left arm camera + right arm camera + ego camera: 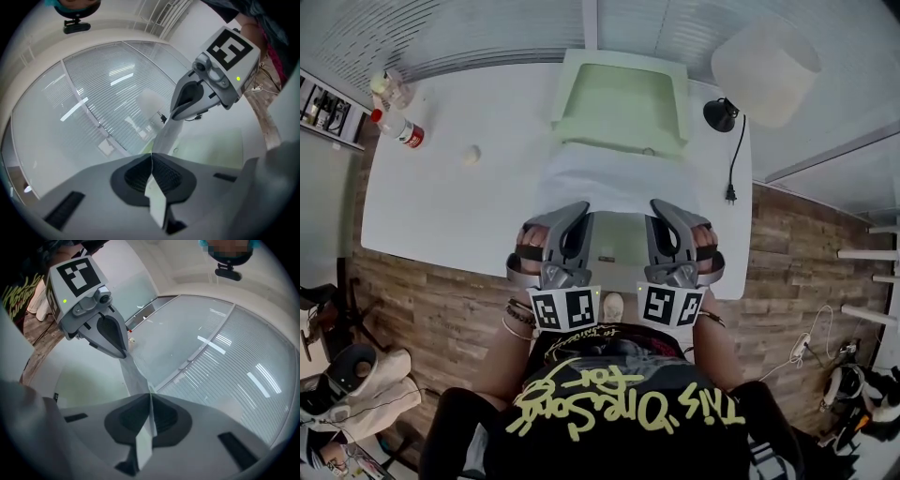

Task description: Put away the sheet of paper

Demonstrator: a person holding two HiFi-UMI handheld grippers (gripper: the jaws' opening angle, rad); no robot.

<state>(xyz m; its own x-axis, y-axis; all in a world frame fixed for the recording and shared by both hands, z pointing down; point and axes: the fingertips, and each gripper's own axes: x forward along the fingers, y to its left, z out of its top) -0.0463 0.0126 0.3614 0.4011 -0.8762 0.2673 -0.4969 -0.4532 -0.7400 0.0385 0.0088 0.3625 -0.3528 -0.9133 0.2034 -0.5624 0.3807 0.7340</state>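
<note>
A white sheet of paper (614, 183) is held above the white bench (450, 206), just ahead of the person's chest near the middle of the bench's near edge. The left hand-held gripper (579, 212) has its jaws pressed together on the sheet's near left edge. In the left gripper view a folded sliver of the paper (157, 199) sticks out between the dark pads. The right hand-held gripper (658, 208) is clamped the same way on the near right edge, with a strip of paper (140, 439) pinched between its closed pads. The two stand side by side, a little apart, each gripped by one of the person's hands.

From the jaws the sheet stretches away toward a pale green open plastic tray (619, 103) at the middle of the bench's far edge. The sheet's far edge overlaps the tray's near end in the head view; whether they touch I cannot tell.

At the far left corner of the bench lies a clear plastic bottle with a red cap and red label (399, 130), with other small bottles (390, 90) beside it. A small pale round object (471, 155) sits a little nearer the middle. At the far right corner stands a black desk lamp with a wide white shade (766, 64), and its black power cord (734, 159) runs along the right edge to a plug.
</note>
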